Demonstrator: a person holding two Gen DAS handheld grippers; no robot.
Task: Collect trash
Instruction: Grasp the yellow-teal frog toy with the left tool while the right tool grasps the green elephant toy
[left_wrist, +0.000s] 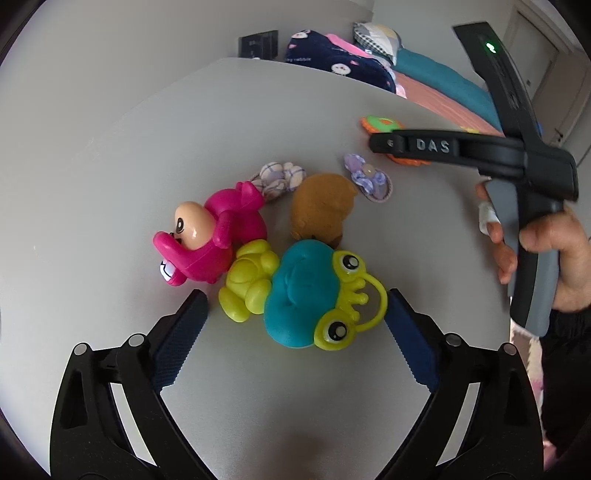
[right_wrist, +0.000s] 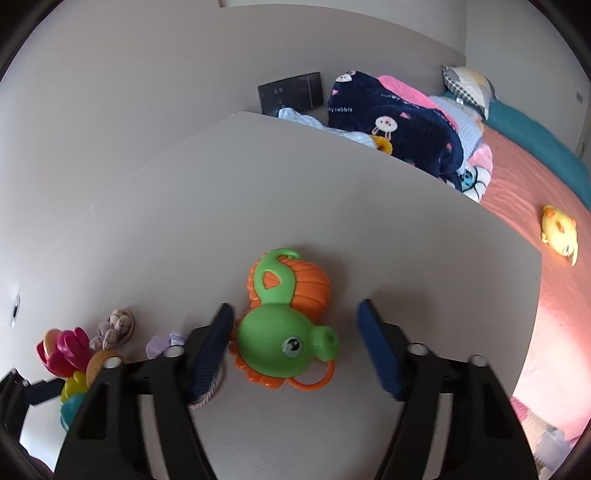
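The left tongs (left_wrist: 295, 314) stand spread wide over the pale surface (left_wrist: 184, 129), pinching nothing. Between their blue pads lies a frog toy (left_wrist: 306, 295) with a teal back and yellow-green limbs; its ring handle sits just beside the right pad, though whether the two touch is hard to tell from this angle. The left pad stands apart from the frog's yellow-green legs. Just ahead of the left pad lies a pink figure toy (left_wrist: 218, 240), touching the frog's legs. Ahead of the tongs' gap sits a brown plush (left_wrist: 321, 206), and beyond it a checked cloth knot (left_wrist: 277, 179) and a purple hair tie (left_wrist: 365, 177). Farther ahead and to the right, the other tool's dark arm crosses the view, held by a hand (left_wrist: 554, 251).

The right tongs (right_wrist: 295, 321) are partly spread and grip nothing. A green and orange snail toy (right_wrist: 284, 317) lies on the surface (right_wrist: 258, 184) in their gap, its head nearest the camera and its shell pointing ahead. The left pad stands just beside the snail's head, touching or nearly so; the right pad is clearly apart from it. To the left of these tongs, near the view's edge, the pink figure, plush and hair tie show again in a cluster. Ahead and to the right, past the surface's edge, a bed (right_wrist: 517, 177) carries a navy blanket (right_wrist: 399, 122) and a yellow duck toy (right_wrist: 559, 232).
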